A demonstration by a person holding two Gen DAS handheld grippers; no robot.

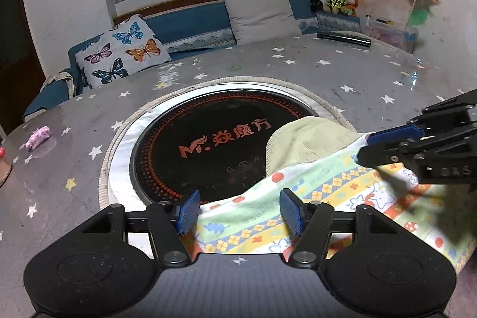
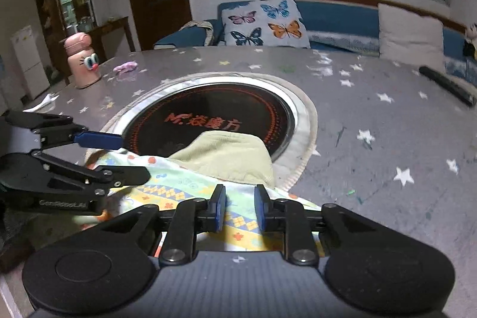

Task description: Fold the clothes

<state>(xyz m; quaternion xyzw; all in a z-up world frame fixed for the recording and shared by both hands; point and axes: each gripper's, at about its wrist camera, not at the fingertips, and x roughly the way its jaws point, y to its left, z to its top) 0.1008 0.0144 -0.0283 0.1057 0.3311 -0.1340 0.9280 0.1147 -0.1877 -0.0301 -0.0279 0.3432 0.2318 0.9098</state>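
A small patterned garment (image 1: 342, 192) with a plain pale-green part (image 1: 307, 142) lies on the round table, partly over the black hotplate (image 1: 208, 145). My left gripper (image 1: 240, 212) is open, its blue pads on either side of the garment's near edge. My right gripper (image 2: 240, 210) is open with a narrower gap, over the patterned cloth (image 2: 184, 184) in the right wrist view. The right gripper also shows at the right of the left wrist view (image 1: 366, 145). The left gripper shows at the left of the right wrist view (image 2: 131, 157). The pale-green part (image 2: 226, 154) lies ahead.
The grey starred tablecloth (image 1: 298, 70) covers the table. A pink bottle (image 2: 83, 61) and a pink scrap (image 2: 125, 67) stand far left. A black remote (image 1: 342, 39) lies at the far right. A sofa with a butterfly cushion (image 1: 122, 49) is behind.
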